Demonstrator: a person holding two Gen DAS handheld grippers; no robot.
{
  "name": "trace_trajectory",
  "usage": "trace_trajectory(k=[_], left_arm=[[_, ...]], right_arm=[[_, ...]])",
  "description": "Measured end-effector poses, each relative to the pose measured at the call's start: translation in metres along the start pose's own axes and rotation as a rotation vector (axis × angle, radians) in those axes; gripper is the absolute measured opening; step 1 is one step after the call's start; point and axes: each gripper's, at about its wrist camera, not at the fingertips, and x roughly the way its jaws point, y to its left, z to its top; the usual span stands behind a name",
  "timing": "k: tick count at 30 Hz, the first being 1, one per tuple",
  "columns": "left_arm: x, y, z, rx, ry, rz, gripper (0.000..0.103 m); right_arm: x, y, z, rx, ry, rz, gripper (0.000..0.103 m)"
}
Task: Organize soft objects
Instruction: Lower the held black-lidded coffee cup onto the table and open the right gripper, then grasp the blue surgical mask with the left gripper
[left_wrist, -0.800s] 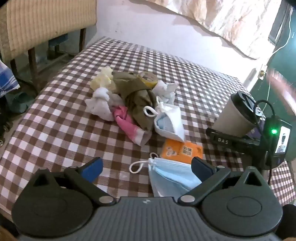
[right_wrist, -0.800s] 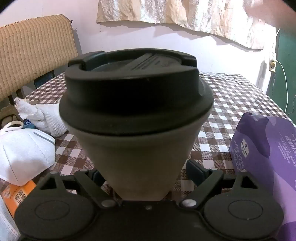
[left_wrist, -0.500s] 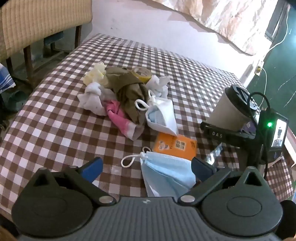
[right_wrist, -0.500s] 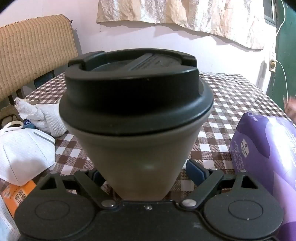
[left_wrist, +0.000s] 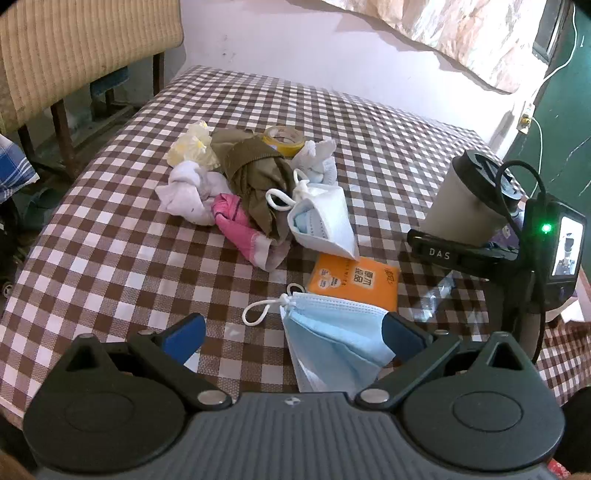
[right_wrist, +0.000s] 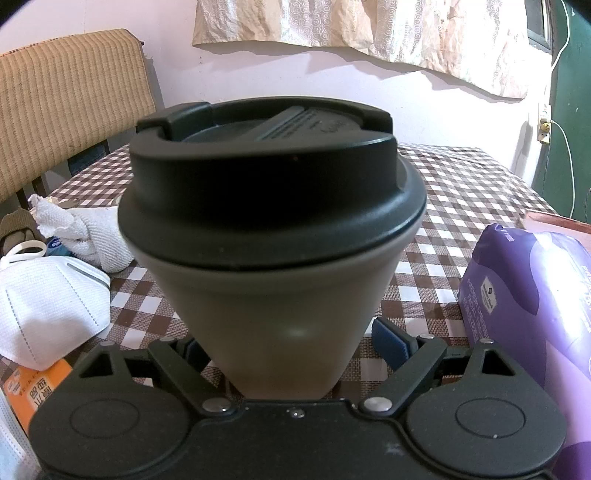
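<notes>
- The counter (left_wrist: 369, 122), covered in a brown-and-white checked cloth, fills most of the left wrist view and stands against a pale wall (left_wrist: 295, 40) hung with crumpled patterned paper (right_wrist: 332, 22); a woven-backed chair (left_wrist: 74, 48) stands at its far left corner and a green door (left_wrist: 565, 122) at the right.
- The left claw (left_wrist: 293, 332) tilts steeply down over the near edge, jaws spread wide and gripping nothing; a folded blue face mask (left_wrist: 332, 332) lies on the cloth between its fingers, up against the right blue pad (left_wrist: 400, 334).
- The right claw (right_wrist: 291, 341) tilts down less steeply, jaws wide open around the base of a grey cup (right_wrist: 273, 306) with a dark lid (right_wrist: 269, 184); whether the pads touch the cup I cannot tell.
- A purple packet (right_wrist: 532, 317) lies just right of the cup.
- The soft things sit in a heap mid-counter: an olive cloth (left_wrist: 255, 177), white socks (left_wrist: 188, 192), a pink sock (left_wrist: 236, 229), a yellowish bundle (left_wrist: 192, 147).
- A white cup-shaped mask (left_wrist: 325, 221) leans on the heap's near right side, overlapping an orange tissue pack (left_wrist: 354, 280).
- A roll of tape (left_wrist: 282, 138) lies behind the heap.
</notes>
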Motion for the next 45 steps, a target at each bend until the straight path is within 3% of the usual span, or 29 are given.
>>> trace_trajectory(k=[26,29,31,35,39,45], left_arm=[[-0.009,0.028,-0.006,-0.098,-0.033,0.063,0.103],[-0.009,0.03,-0.006,-0.092,-0.036,0.062,0.103],[-0.008,0.03,-0.007,-0.085,-0.036,0.066,0.103],[-0.004,0.03,-0.009,-0.095,-0.025,0.046,0.103],[0.0,0.017,-0.01,-0.051,-0.02,0.011,0.103],[0.007,-0.007,-0.017,0.018,0.001,-0.065,0.103]], right_arm=[[0.0,0.0,0.0,0.0,0.0,0.001,0.102],[-0.005,0.001,0.006,-0.006,0.057,-0.007,0.101],[-0.022,0.004,0.012,0.009,0.055,-0.03,0.101],[-0.074,0.015,0.016,-0.085,-0.09,-0.057,0.101],[-0.123,0.024,0.002,-0.143,-0.174,-0.062,0.101],[-0.145,0.026,-0.018,-0.123,-0.171,0.005,0.101]])
